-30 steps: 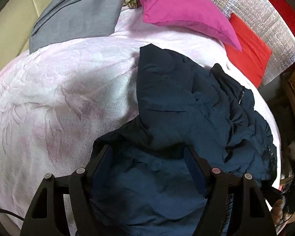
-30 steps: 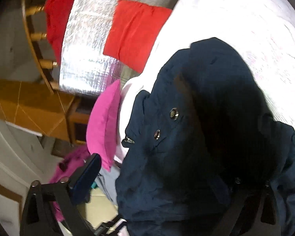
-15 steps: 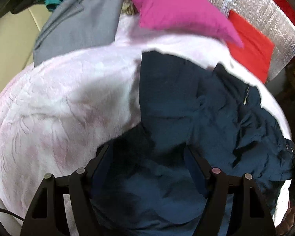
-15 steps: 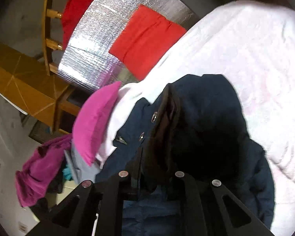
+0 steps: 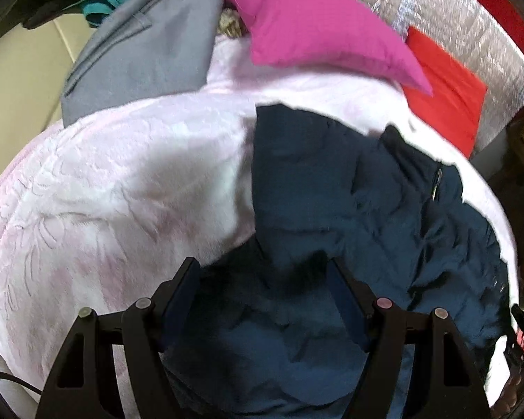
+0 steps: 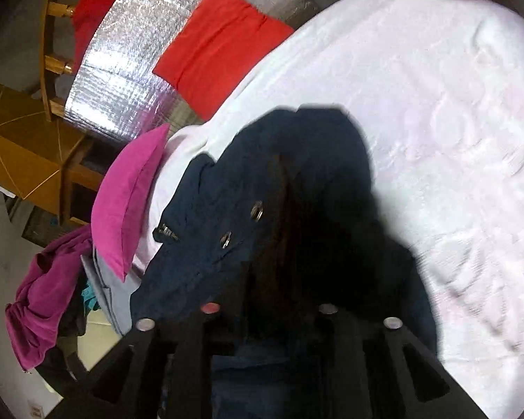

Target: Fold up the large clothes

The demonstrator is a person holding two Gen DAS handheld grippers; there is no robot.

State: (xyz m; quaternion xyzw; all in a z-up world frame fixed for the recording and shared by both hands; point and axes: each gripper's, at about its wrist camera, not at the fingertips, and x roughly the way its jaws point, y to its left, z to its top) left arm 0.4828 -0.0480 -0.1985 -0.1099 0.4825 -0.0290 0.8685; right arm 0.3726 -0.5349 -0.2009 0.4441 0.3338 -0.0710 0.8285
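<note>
Right tool point(image 6: 269, 279) on navy jacket point(image 6: 307, 174)

Magenta pillow point(image 5: 318, 31) beside red cloth point(image 5: 447, 87), against silver foil panel point(image 6: 129, 59).

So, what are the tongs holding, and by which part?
Unclear: navy jacket fabric sits inside the left tongs and inside the right tongs, whose jaws have just been opening.

The near left stretch of the blanket point(image 5: 104, 192) lies bare, giving open room up to the grey garment point(image 5: 143, 52) at its far left corner. The navy jacket point(image 5: 349, 188) fills the right side to the near edge. At the far edge a pink pillow point(image 5: 318, 31) and red cushion point(image 5: 447, 83) block passage.
</note>
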